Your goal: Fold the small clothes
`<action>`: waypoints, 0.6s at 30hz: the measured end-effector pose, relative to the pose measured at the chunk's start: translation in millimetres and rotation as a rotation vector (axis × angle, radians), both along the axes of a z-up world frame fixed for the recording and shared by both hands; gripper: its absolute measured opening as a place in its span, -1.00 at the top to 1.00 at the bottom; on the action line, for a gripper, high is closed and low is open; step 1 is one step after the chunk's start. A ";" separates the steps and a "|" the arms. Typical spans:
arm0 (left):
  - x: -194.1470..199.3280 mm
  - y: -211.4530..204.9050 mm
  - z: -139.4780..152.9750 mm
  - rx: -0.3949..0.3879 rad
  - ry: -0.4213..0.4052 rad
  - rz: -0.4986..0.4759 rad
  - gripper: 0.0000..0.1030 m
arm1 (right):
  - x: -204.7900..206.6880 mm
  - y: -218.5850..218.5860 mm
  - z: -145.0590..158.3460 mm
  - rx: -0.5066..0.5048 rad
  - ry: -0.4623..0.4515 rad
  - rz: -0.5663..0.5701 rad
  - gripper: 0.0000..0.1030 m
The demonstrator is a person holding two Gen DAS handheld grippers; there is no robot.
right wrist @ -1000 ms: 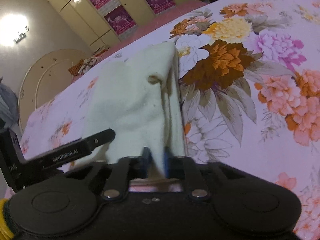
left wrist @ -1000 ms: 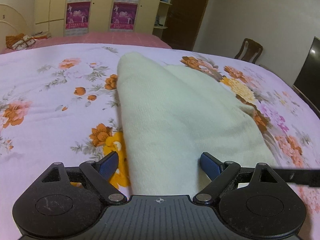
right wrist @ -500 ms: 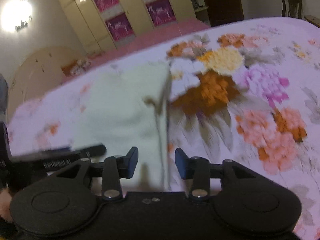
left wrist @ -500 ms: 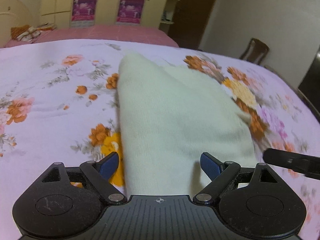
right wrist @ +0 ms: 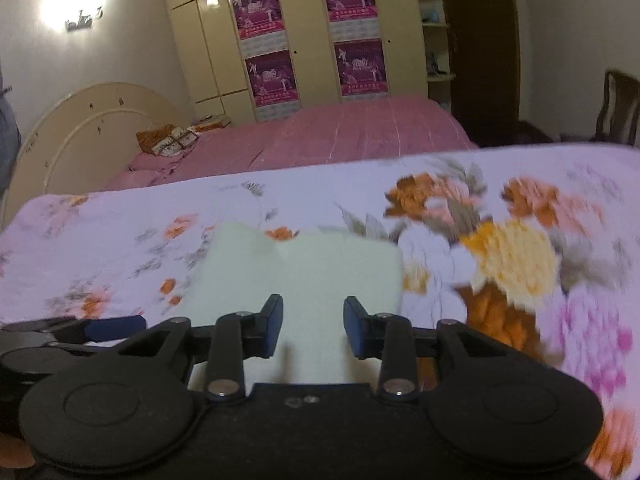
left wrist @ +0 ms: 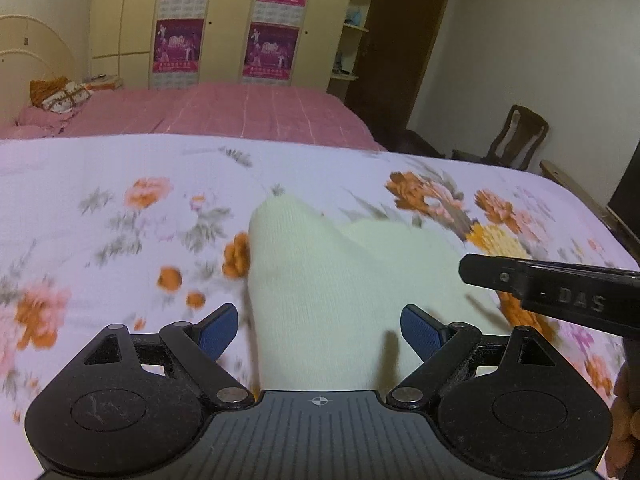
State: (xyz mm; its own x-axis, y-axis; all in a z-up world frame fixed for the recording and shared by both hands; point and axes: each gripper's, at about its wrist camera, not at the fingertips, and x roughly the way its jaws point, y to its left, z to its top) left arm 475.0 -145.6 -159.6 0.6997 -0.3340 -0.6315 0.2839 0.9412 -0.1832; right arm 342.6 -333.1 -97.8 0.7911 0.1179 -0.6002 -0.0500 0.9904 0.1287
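Bed (left wrist: pixel 120 184): a wide bed with a lilac flowered sheet fills the lower half of both views; a second bed with a pink cover (right wrist: pixel 360 132) stands behind it, then yellow cupboards (left wrist: pixel 224 20) with purple posters.

Cloth (left wrist: pixel 332 280): a small cream knitted piece lies on the flowered sheet, directly ahead of both grippers. It looks doubled over, with one layer lying on another and two rounded corners at its far end (which garment it is I cannot tell).

Left gripper (left wrist: pixel 318 330): its blue pads stand wide apart with nothing between them; the cloth lies on the bed beyond and below the gap, not touched.

Right gripper (right wrist: pixel 314 330): its jaws have just closed a little, yet the pads stand apart and nothing is pinched; the cloth shows through the gap, lying flat on the sheet (right wrist: pixel 304 272). In the left view its black arm (left wrist: pixel 552 288) reaches in from the right, over the cloth's right edge.

Done so far: at least one fold seems laid, and the cloth is free of both grippers.

Left to do: probably another fold or a tidy of the far corners, which do not line up; no other clothes are in view.
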 end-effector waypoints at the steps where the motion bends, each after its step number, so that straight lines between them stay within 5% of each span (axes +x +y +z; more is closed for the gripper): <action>1: 6.9 -3.1 -1.2 0.004 0.002 0.002 -0.71 | 8.1 -1.4 -1.0 0.002 0.005 -0.010 0.34; 6: 38.7 -16.0 -19.7 0.036 0.046 0.010 -0.71 | 38.5 -5.3 -15.7 -0.016 0.024 -0.044 0.34; 10: 43.6 -14.6 -40.5 0.000 0.078 0.012 -0.82 | 52.9 -5.3 -48.7 -0.137 0.083 -0.055 0.39; 12: 43.5 -13.8 -43.5 0.004 0.074 0.024 -0.88 | 49.1 -12.5 -61.7 -0.155 0.046 -0.050 0.25; 18: 55.6 -16.3 -30.0 0.023 0.054 0.043 -0.88 | 50.1 -20.0 -42.9 -0.074 0.039 -0.084 0.29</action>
State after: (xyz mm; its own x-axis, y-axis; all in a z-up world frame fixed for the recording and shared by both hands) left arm 530.6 -161.9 -189.6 0.6776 -0.2888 -0.6763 0.2329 0.9566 -0.1752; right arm 392.7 -353.1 -140.7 0.7723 0.0058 -0.6352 0.0376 0.9978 0.0549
